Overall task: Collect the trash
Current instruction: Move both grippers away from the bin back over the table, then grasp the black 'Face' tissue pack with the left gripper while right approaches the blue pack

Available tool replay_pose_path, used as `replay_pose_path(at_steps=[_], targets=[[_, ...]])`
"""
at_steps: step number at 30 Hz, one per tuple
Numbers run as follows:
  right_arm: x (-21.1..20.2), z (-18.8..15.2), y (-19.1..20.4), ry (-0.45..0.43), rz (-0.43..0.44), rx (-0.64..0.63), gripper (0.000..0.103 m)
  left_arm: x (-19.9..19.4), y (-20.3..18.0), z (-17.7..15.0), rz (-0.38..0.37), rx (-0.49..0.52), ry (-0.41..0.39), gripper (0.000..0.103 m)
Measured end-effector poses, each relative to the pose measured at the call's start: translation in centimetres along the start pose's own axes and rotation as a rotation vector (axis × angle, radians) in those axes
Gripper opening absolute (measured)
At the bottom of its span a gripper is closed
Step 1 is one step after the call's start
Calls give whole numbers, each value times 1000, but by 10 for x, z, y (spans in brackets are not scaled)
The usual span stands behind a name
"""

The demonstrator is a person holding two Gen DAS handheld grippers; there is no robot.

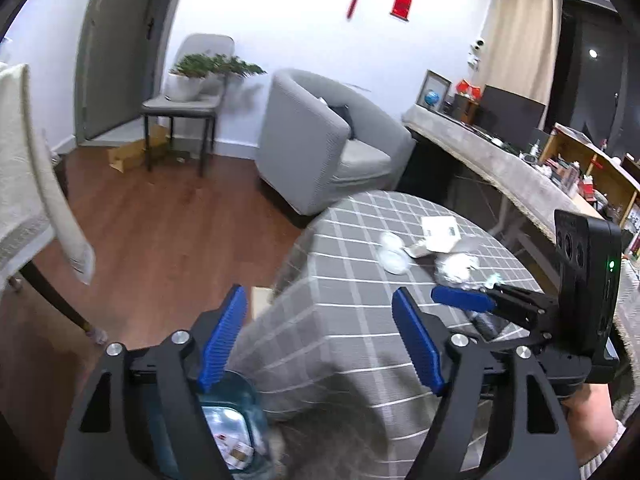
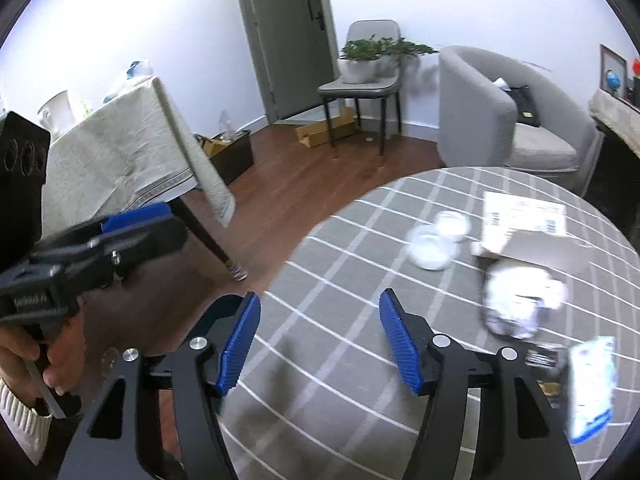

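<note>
Both your left hand-held gripper [image 1: 320, 340] and right hand-held gripper [image 2: 316, 340] gape empty, some litter fills the bin [image 1: 236, 432] below, and wrappers [image 2: 516, 304] ahead remain on the table [image 2: 340, 320].

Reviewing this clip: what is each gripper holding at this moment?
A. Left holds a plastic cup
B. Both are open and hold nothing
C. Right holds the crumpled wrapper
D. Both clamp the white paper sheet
B: the left gripper and right gripper both show spread blue pads with only the checked tablecloth between them; the trash lies apart.
</note>
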State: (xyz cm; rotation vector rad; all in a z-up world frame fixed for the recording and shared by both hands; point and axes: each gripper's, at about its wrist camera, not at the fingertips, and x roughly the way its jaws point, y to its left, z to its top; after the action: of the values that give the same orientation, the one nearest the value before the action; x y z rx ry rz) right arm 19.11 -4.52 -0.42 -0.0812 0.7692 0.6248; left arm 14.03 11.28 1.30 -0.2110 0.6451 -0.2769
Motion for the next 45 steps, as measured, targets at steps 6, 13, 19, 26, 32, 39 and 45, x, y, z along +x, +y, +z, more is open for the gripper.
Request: replay_pose_path(at_steps=[6,13,19,26,32,39,45], targets=[[-22,-10,-38,-25,-70,39,78,27,-34,-3,-21,18,39,85],[-46,-22,-85,-52,-145,120,85,58,-72,-9,-37,50,90,87],[-66,-34,-118,-77,-192,194,89,77,-99,-12,-53,79,135,87],[-80,-48,-147,-76,-268,254,89,92,-132,-19,-80,102,179,88],[-92,-59,-168,-78,-286,281,90,107,-157,-26,-113,130,211,91],[-99,-70,-182,-64,-293,295,90,124,-185,-33,-98,154,251,92],[-106,-80,-199,-62,-269,327,90,139,-204,-38,-49,204,275,92]])
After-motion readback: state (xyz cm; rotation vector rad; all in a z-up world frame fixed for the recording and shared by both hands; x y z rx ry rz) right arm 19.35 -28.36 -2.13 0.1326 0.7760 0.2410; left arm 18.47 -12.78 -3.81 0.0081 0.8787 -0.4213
